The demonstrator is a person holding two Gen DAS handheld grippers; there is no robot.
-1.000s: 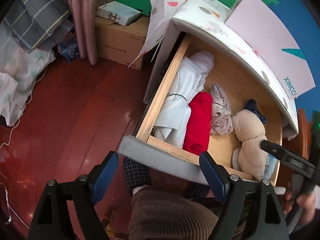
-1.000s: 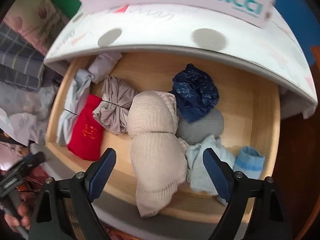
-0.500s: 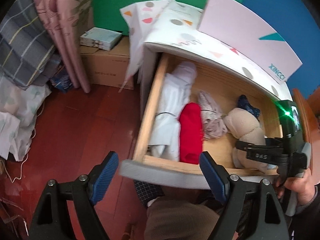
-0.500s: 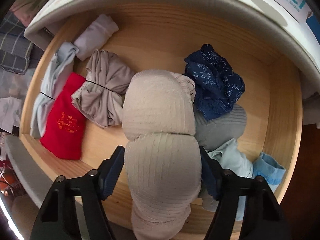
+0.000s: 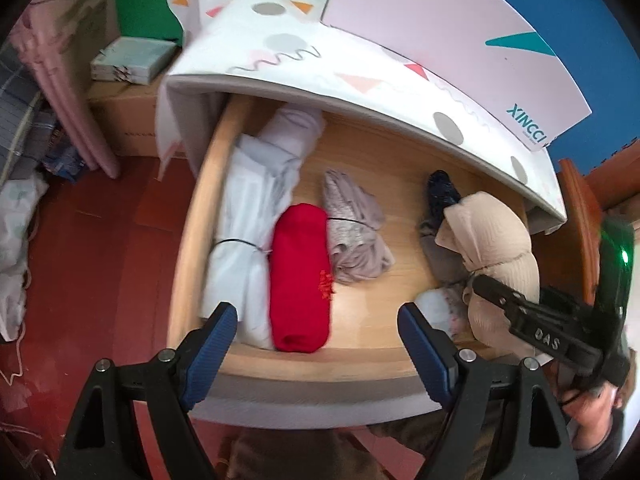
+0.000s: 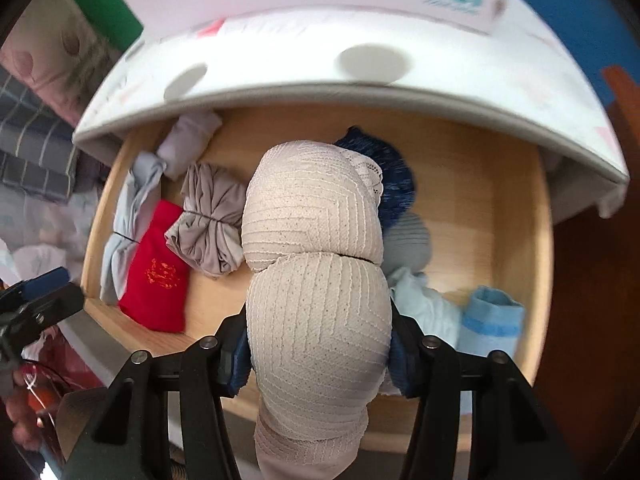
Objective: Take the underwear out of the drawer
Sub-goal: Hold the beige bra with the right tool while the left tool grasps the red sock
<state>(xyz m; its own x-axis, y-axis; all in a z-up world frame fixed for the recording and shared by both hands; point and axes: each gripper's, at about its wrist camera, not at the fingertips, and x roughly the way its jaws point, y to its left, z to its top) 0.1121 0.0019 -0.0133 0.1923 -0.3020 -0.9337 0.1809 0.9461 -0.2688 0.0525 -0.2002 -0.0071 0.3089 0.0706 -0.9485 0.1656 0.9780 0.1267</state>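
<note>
Underwear: the beige ribbed bra [image 6: 316,292], folded into a rounded bundle of two cups, sat at the drawer's front-right part, its lower end hanging past the front edge.
Right gripper [image 6: 318,354]: its jaws were closing on the lower cup, blue pads pressing into both sides of the bundle, so the bra was grasped.
Drawer [image 5: 360,360]: pulled out, pale wood inside, grey front edge.
Near neighbours: a navy patterned piece [image 6: 394,178] lay just behind the bra toward the back-right; a grey ribbed piece [image 6: 408,246] and light blue folded items [image 6: 490,316] lay beside it toward the right wall.
Middle: a taupe bundle [image 5: 354,236] tied with a dark band touched the red roll [image 5: 300,276].
Left side: a white roll [image 5: 248,232] ran along the left wall.
Left gripper [image 5: 316,346]: held above the front edge, jaws spread wide with nothing between them.
Cabinet top [image 5: 320,72]: white with dots and triangles, carrying a pink board [image 5: 440,28].
</note>
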